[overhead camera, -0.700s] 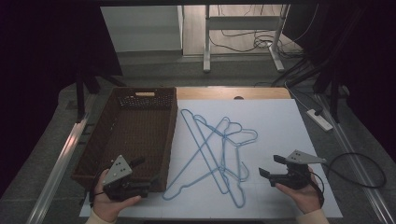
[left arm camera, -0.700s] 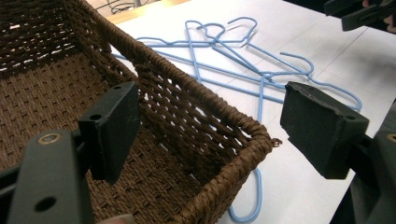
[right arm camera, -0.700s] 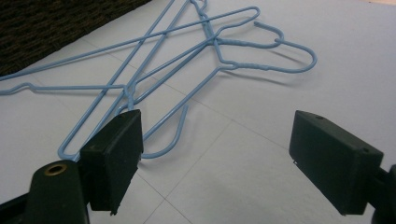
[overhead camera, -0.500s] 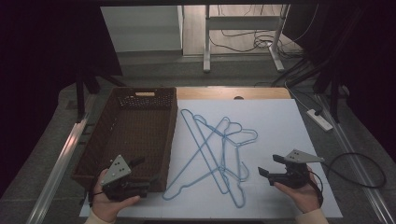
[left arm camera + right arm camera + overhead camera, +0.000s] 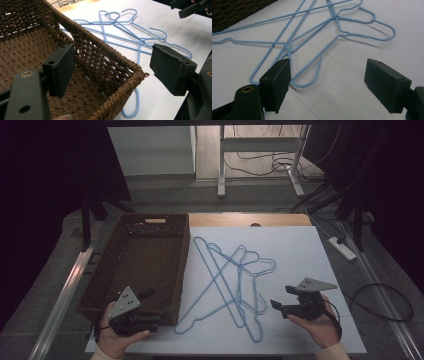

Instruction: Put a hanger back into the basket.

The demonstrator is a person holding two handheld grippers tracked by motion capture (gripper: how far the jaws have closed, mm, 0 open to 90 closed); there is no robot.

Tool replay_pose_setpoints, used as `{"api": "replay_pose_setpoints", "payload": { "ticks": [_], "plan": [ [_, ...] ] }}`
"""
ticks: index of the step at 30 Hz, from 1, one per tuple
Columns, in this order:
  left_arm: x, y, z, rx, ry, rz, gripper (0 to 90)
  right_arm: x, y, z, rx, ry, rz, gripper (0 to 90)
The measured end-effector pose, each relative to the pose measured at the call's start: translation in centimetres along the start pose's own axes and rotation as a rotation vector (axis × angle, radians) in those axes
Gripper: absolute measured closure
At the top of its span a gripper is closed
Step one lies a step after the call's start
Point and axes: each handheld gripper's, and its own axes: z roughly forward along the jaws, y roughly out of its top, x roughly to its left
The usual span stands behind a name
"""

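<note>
A person is standing at the bench [image 5: 320, 245], which is covered by a white sheet, holding a gripper in each hand. The left gripper [image 5: 150, 306] is hovering at the near right corner of the brown woven basket [image 5: 135, 265], its fingers [image 5: 61, 66] spread wide with nothing between them. In the left gripper view those fingers are framing the basket's corner rim, and one hanger hook is peeking out just beside that corner on the sheet.

The right gripper [image 5: 280, 304] is resting in the person's right hand [image 5: 320, 327] near the front right part of the sheet, pointing toward the hangers [image 5: 235, 275]. Its fingers [image 5: 275, 82] are also standing fully apart and are gripping nothing. In the right gripper view the nearest hook of a hanger is lying on the sheet just ahead of the left-hand finger, not touching either pad as far as I can tell.

The light blue wire hangers are lying in a loose, crossed pile in the middle of the sheet, just to the right of the basket, between the two grippers. How many there are I cannot tell, since they are overlapping. The basket is sitting along the left edge of the bench, and nothing is showing on the woven bottom that is in sight.
</note>
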Motion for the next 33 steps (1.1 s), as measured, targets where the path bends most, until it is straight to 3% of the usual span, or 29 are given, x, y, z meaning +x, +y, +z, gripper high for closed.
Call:
{"api": "replay_pose_setpoints", "payload": {
  "ticks": [5, 10, 18, 28, 33],
  "plan": [
    [-0.1, 0.0, 0.1, 0.003, -0.003, 0.003, 21.3, 1.3, 1.9, 1.4, 0.06, 0.033, -0.057, 24.7],
    [-0.1, -0.1, 0.2, 0.011, -0.008, 0.001, 21.3, 2.5, 3.4, 4.0, 0.182, 0.06, -0.123, 28.3],
    [-0.2, -0.1, 0.3, 0.014, -0.008, 0.001, 21.3, 3.4, 4.4, 7.6, 0.334, 0.09, -0.147, 32.2],
    [-0.3, 0.0, 0.2, 0.016, -0.012, 0.007, 21.3, 4.4, 4.9, 9.8, 0.436, 0.111, -0.184, 49.3],
    [-0.5, 0.1, 0.2, 0.014, -0.013, 0.011, 21.3, 4.9, 4.9, 10.6, 0.484, 0.097, -0.21, 55.6]
  ]
}}
